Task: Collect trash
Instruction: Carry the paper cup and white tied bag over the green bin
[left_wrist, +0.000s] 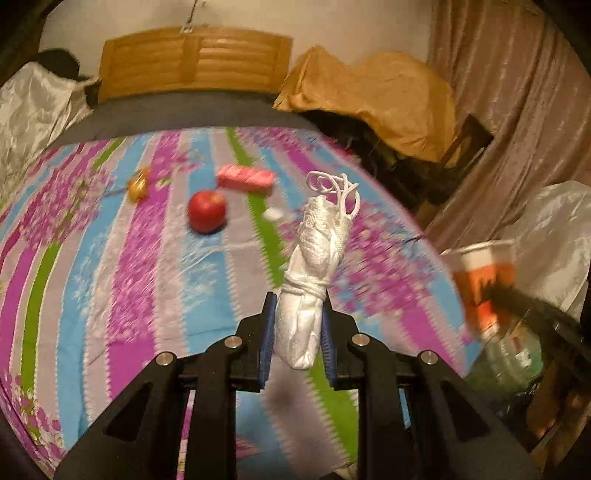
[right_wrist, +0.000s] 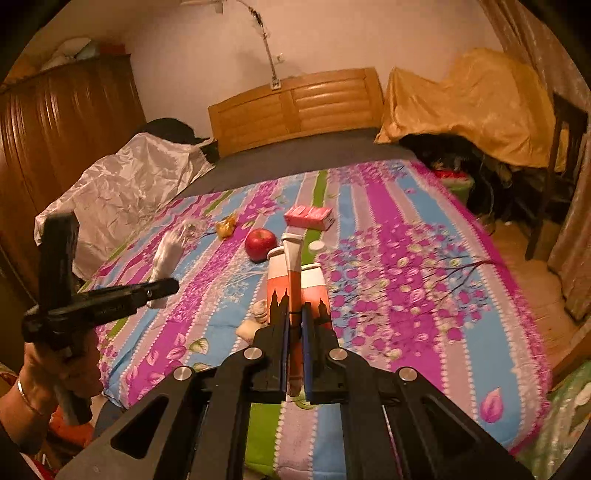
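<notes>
Above the striped floral bedspread (left_wrist: 122, 280), the left gripper (left_wrist: 298, 325) clenches a rolled white face mask (left_wrist: 314, 258) bound by its ear loops, while the right gripper (right_wrist: 294, 332) pinches a flattened orange paper cup (right_wrist: 295, 288), with a red apple (right_wrist: 260, 243) lying beyond

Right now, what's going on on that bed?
A person is clearing trash off the bed with two hand-held grippers. The left hand-held gripper is shut on a white rolled bundle tied with string, held up above the striped bedspread. The right hand-held gripper is shut on a flattened orange and white paper cup. On the bedspread lie a red apple, a pink box, a gold wrapper and a small white cap.
</notes>
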